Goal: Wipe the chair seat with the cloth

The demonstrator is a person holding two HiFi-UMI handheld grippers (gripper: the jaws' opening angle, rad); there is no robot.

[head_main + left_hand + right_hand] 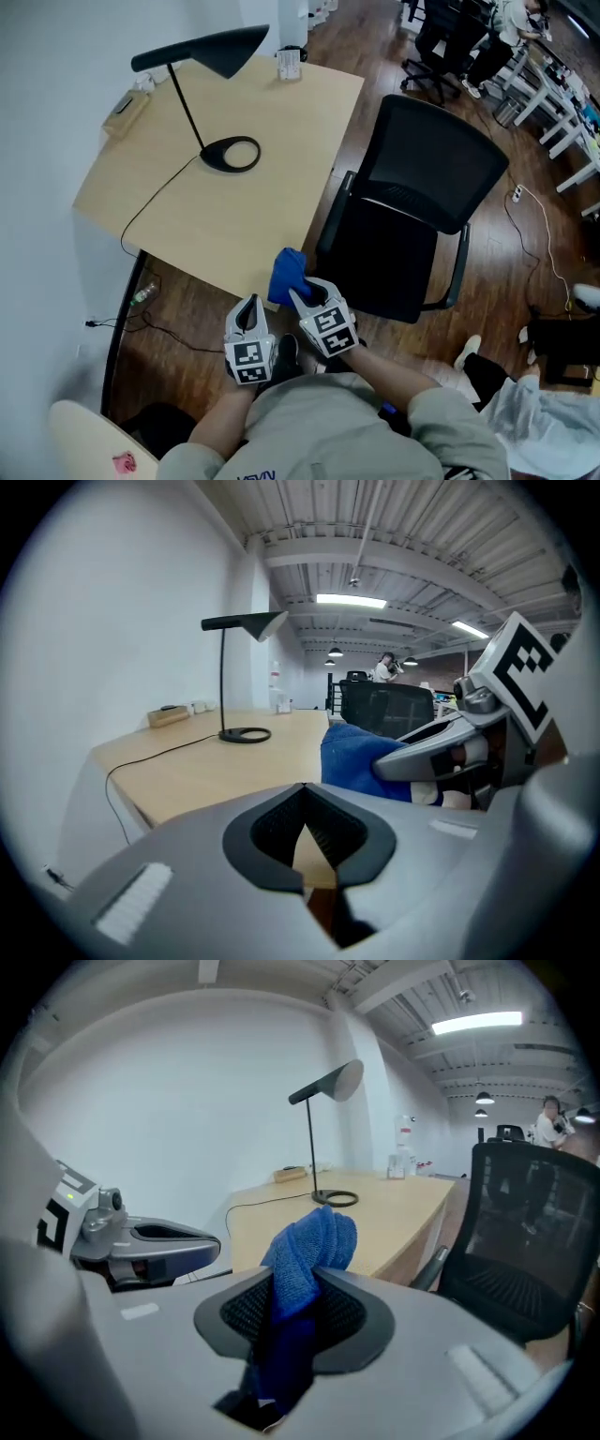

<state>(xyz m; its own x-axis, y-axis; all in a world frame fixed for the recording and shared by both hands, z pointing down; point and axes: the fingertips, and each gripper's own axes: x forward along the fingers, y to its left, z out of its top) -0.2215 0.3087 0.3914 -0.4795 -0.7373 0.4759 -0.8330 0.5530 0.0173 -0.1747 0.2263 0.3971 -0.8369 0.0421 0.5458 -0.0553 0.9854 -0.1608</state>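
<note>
1. Task status: the cloth (286, 274) is already in hand, gripped by the right gripper (309, 298). This part of the task is complete.
2. The cloth is held in the air. In the head view it shows over the near edge of the desk (272, 122), close to the desk corner nearest the chair, and just left of the chair seat (384, 267).
3. The cloth does not touch the seat. The seat is black and bare, and no view shows whether any part of it has been wiped. Judged from this, the whole wipe remains: bring the cloth over the seat, press it down, and pass it across the surface.
4. Right gripper jaws: clamped on the cloth. In the right gripper view the cloth runs down between the two pads, and a bunched fold stands up above the jaw tips. The lower part disappears into the throat of the gripper.
5. Left gripper (248, 309) jaws: together at the tips, with nothing between them. It is held beside the right gripper, on its left, apart from the cloth.
6. The left gripper view shows the cloth ahead and to the right of the left jaws, not in contact with them.
</note>
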